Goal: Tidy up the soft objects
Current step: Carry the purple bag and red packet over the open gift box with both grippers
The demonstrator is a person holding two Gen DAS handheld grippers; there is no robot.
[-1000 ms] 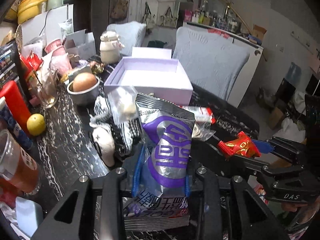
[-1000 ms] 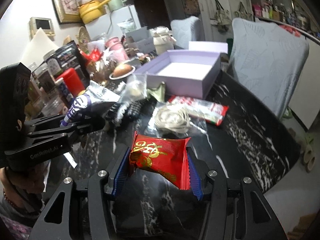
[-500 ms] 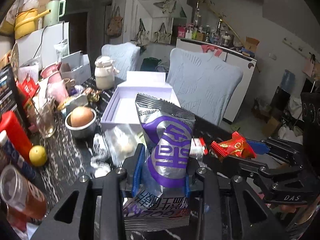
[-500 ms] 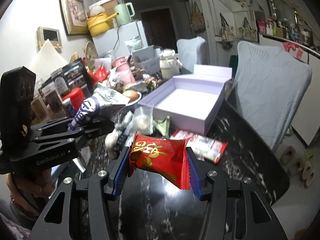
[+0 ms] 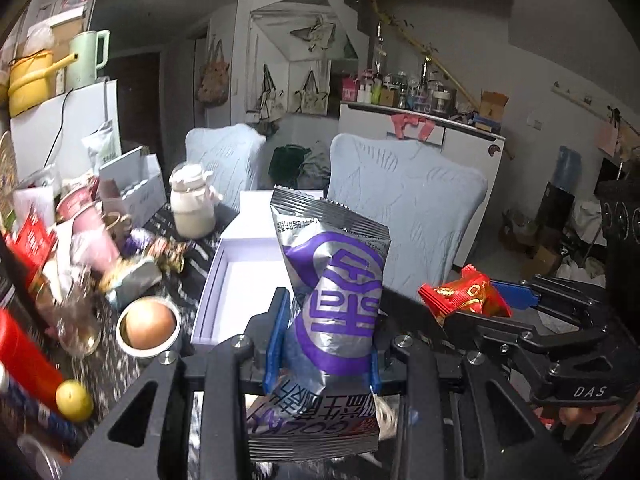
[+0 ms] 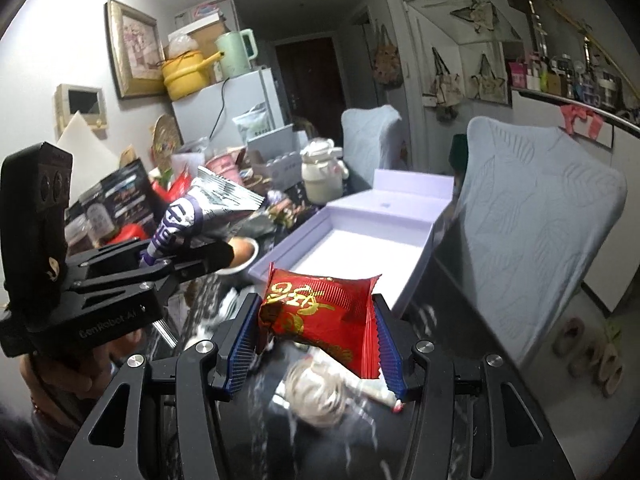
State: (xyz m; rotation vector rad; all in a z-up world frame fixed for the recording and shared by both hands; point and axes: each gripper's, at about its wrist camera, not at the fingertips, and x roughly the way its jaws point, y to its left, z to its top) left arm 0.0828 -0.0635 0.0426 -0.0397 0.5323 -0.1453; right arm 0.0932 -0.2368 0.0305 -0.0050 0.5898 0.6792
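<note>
My left gripper (image 5: 322, 336) is shut on a silver and purple snack bag (image 5: 336, 280), held upright above the dark marble table (image 5: 100, 368). My right gripper (image 6: 316, 340) is shut on a red and gold snack packet (image 6: 320, 316). Both hang in the air just short of the open lilac box (image 6: 352, 252), whose inside is bare white. In the left wrist view the right gripper (image 5: 476, 300) sits to the right with the red packet (image 5: 460, 294); in the right wrist view the left gripper (image 6: 176, 256) with its silver bag (image 6: 200, 208) sits to the left.
A clear bag of coiled noodles (image 6: 316, 392) lies on the table below my right gripper. A steel bowl with an egg (image 5: 148, 326), a lemon (image 5: 74, 400), a red bottle (image 5: 24, 360), a white jar (image 5: 192, 204) and assorted clutter fill the left side. Light-blue chairs (image 5: 404, 208) stand beyond the box.
Both grippers have risen off the table with their packets still held and moved toward the lilac box. The striped socks and loose bags have dropped out of the left wrist view.
</note>
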